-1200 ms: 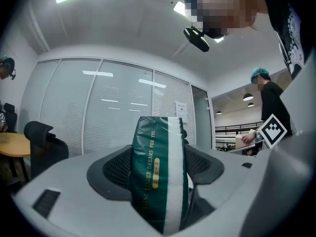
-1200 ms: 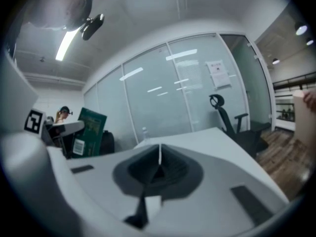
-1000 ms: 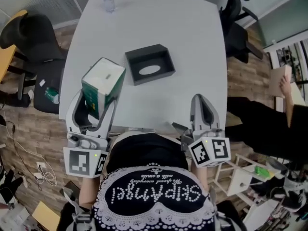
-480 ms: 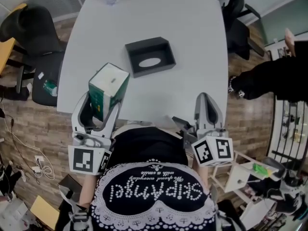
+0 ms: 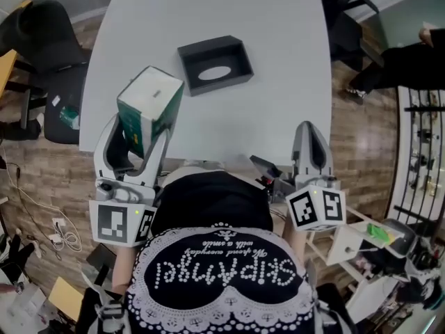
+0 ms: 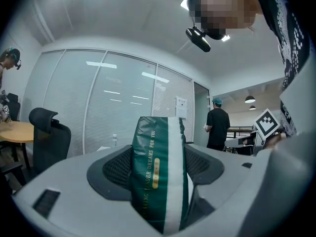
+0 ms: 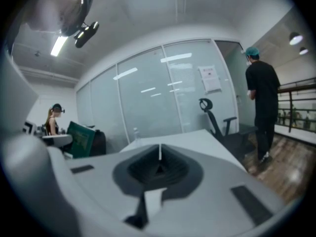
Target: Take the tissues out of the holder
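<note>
Head view has the person's left tool (image 5: pixel 141 136) raised over the near left corner of the white bench (image 5: pixel 278 61), its two jaws clamped on a green and white soft pack of tissues (image 5: pixel 149 106). The pack is lifted clear of the bench, tilted, and sits well apart from the black rectangular holder with an oval slot (image 5: pixel 214 66), which lies alone further back near the middle of the bench. From the left gripper view, the pack (image 6: pixel 159 181) stands upright between the jaws, pressed on both sides, the left tool (image 6: pixel 158 167) closed around it. Over at the near right edge of the bench, the right tool (image 5: pixel 309 143) points forward; in the right gripper view its jaws (image 7: pixel 159 156) meet with nothing between them.
</note>
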Motion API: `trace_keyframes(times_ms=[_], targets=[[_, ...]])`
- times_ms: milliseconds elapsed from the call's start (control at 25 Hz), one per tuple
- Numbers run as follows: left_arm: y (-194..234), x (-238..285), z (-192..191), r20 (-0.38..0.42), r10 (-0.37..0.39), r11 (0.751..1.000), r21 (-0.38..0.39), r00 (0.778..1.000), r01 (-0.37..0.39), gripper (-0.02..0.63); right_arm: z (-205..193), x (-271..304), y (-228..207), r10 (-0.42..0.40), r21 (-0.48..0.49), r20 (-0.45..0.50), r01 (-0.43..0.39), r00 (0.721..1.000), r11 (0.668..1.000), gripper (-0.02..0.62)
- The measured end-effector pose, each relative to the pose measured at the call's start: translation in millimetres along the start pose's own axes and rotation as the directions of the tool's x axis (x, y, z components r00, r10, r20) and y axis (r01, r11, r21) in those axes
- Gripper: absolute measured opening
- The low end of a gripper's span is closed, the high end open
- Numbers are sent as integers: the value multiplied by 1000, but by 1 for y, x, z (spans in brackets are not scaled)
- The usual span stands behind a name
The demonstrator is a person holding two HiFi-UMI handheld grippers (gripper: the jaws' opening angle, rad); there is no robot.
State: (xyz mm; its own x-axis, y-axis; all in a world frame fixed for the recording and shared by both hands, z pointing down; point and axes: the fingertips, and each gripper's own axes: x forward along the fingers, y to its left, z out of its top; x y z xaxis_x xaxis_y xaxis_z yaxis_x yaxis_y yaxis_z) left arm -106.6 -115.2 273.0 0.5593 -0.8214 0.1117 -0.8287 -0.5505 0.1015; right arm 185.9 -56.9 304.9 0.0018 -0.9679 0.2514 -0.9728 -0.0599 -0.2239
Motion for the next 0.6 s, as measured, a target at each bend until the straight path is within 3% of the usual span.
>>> trace_keyframes(times_ms=[600], targets=[[-7,14,0,-11,-37,999,-14,999,37,339,6,-5,-19,-58,-9,9,58,998,998,34]])
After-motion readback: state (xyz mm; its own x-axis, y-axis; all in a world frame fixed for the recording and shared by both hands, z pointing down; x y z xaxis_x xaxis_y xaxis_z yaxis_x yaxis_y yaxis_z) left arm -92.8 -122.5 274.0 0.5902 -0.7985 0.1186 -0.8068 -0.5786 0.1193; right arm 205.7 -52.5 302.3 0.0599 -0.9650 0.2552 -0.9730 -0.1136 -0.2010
